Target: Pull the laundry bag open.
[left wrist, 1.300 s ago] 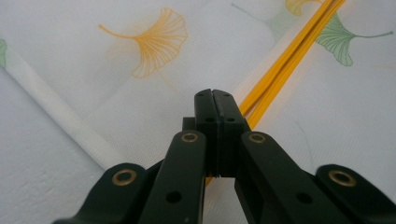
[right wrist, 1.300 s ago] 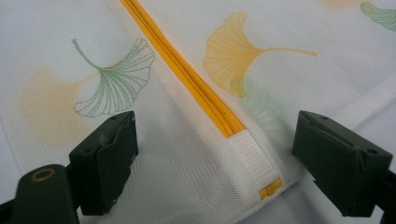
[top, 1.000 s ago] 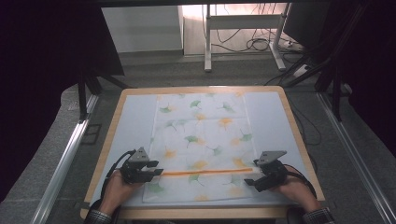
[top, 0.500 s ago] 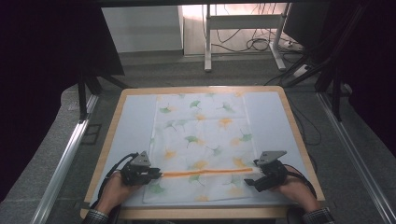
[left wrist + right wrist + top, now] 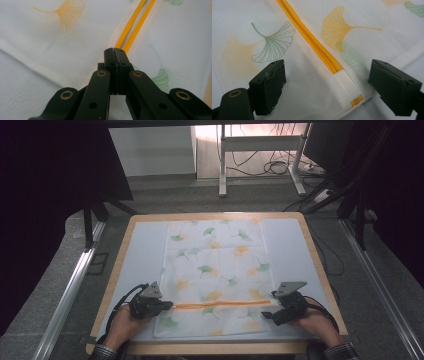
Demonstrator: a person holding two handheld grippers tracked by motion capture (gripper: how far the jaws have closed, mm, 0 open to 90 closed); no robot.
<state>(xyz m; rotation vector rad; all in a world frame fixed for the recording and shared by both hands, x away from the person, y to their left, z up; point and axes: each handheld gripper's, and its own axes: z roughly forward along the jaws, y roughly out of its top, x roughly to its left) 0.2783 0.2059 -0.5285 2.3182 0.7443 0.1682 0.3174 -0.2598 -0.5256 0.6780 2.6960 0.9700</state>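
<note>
I see the mesh laundry bag (image 5: 215, 270) with its ginkgo-leaf print lying flat on the tabletop (image 5: 285, 245), its orange zipper (image 5: 220, 304) running across near my edge. Since a second ago my left hand-held gripper (image 5: 169, 305) has slid slightly outward along the zipper line; its jaws are pressed together at the zipper's left end, though I cannot tell whether they pinch a pull. My right hand-held gripper (image 5: 267, 312) has hardly moved, jaws spread wide around the zipper's right end.
</note>
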